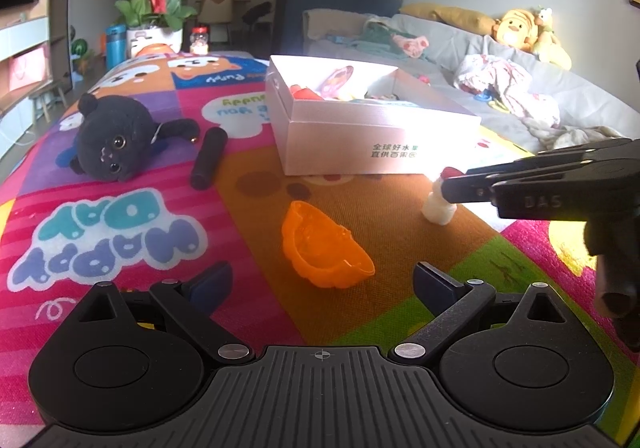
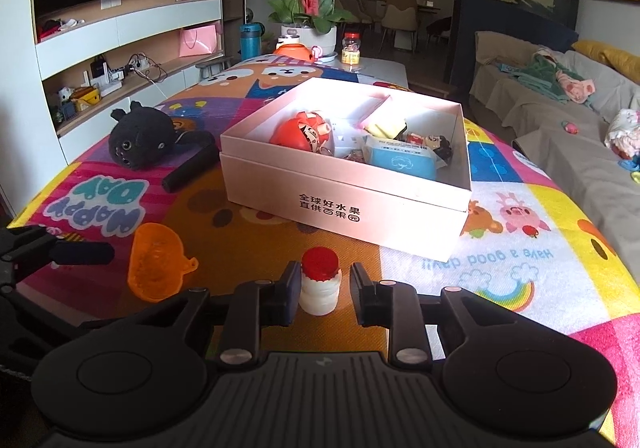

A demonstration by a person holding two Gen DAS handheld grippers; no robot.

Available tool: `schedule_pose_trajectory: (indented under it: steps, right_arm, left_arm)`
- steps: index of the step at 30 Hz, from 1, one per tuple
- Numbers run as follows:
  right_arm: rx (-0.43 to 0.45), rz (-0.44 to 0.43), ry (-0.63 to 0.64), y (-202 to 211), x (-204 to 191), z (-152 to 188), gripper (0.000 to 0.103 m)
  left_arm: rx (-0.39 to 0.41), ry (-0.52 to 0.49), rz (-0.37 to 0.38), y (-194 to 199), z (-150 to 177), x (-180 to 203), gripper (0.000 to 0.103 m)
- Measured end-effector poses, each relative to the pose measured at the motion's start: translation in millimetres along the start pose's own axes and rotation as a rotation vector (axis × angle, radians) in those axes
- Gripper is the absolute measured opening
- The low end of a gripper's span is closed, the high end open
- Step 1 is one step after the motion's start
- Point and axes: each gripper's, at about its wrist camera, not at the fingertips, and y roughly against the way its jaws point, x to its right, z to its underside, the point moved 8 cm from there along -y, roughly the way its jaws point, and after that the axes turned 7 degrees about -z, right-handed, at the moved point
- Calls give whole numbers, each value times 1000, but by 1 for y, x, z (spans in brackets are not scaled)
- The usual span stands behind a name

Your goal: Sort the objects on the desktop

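Small white plastic bottle with a red ridged cap stands upright on the colourful printed mat, low centre of the right wrist view, just in front of the open white cardboard box. It looks light, stiff and smooth, easy to tip; the waisted body below the cap seems the best place to hold. In the left wrist view, the left gripper hovers released, low in frame, behind the orange translucent plastic shell. The right gripper angles downward, fingers bracketing the bottle with small gaps, not clenched.
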Motion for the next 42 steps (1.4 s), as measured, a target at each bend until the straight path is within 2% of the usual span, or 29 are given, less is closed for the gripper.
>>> schedule_pose_trajectory:
  steps: [4, 6, 13, 15, 19, 23, 27, 28, 30, 32, 36, 38, 42]
  right_arm:
    - [7, -16, -5, -6, -1, 2, 39]
    - [13, -5, -10, -7, 1, 2, 56]
    - [39, -7, -42, 11, 11, 14, 69]
    - [32, -1, -64, 15, 17, 21, 70]
    - [25, 4, -83, 22, 23, 29, 70]
    - [25, -8, -73, 19, 22, 28, 70]
    - [25, -26, -61, 12, 13, 24, 70]
    - [25, -32, -59, 11, 11, 23, 70]
    - [23, -39, -50, 10, 7, 23, 70]
    - [20, -36, -36, 9, 5, 22, 70]
    - [25, -26, -5, 4, 1, 16, 69]
    - [28, -13, 17, 0, 0, 11, 64]
    - [13, -2, 27, -13, -1, 6, 41]
  left_arm:
    - [-5, -4, 5, -1, 0, 1, 100]
    - [-9, -21, 26, -1, -2, 3, 100]
    - [65, -220, 62, -5, -26, 21, 101]
    - [44, -246, 69, -16, -26, 25, 101]
    - [-16, -230, 93, -26, -16, 27, 101]
    - [-9, -241, 147, -14, -7, 35, 101]
    - [30, -280, 85, -15, -11, 31, 98]
    - [30, -285, 71, -17, -13, 29, 93]
    - [20, -283, 60, -22, -15, 25, 76]
    - [9, -286, 49, -25, -14, 24, 65]
    - [16, -283, 46, -18, -11, 23, 62]
    - [19, -283, 43, -12, -8, 23, 62]
    - [3, -284, 50, -2, 1, 23, 62]
